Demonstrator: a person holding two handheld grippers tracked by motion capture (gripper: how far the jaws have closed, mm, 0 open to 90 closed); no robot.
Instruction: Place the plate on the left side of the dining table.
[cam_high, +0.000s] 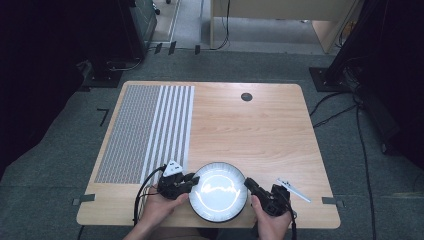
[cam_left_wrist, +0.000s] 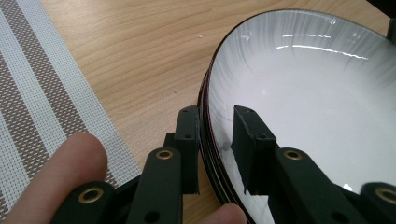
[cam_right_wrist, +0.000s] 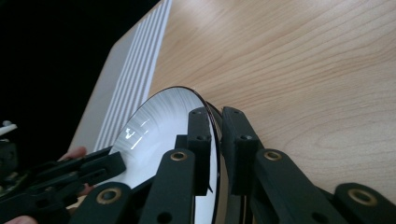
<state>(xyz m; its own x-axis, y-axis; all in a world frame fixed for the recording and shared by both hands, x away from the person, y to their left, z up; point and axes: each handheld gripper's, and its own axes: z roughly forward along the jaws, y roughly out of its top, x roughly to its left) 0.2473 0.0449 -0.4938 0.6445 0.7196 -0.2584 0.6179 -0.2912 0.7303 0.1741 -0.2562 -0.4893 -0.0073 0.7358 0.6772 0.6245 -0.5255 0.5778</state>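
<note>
We are at a light wooden table (cam_high: 250, 130) that stands on a grey carpet floor (cam_high: 60, 150). The room behind the table is dark, with black cables (cam_high: 362, 150) on the floor to the right of the table and some furniture legs at the back.

A striped grey and white placemat (cam_high: 145, 132) lies on the left part of the table. A small dark round hole (cam_high: 246, 97) sits near the far edge of the table. A thin silver thing (cam_high: 294, 190), maybe a piece of cutlery, lies on the table just to the right of the plate; we cannot tell what kind.

The plate (cam_high: 218, 191) is white with a dark rim, and nothing lies on it. It sits near the front edge of the table, just to the right of the placemat and not on it.

Our left gripper (cam_high: 186, 181) is at the left rim of the plate. Its jaws are narrow and sit on both sides of the rim; the outer one touches the rim, while the inner one shows a small gap, so we cannot tell if it is pinching. Our right gripper (cam_high: 249, 184) is at the right rim of the plate, and its jaws are squeezed tight on the rim.

We think the grabbing part is almost done. The plate looks tipped up a little in the right gripper view. We think moving it over onto the placemat is the part not done yet.
</note>
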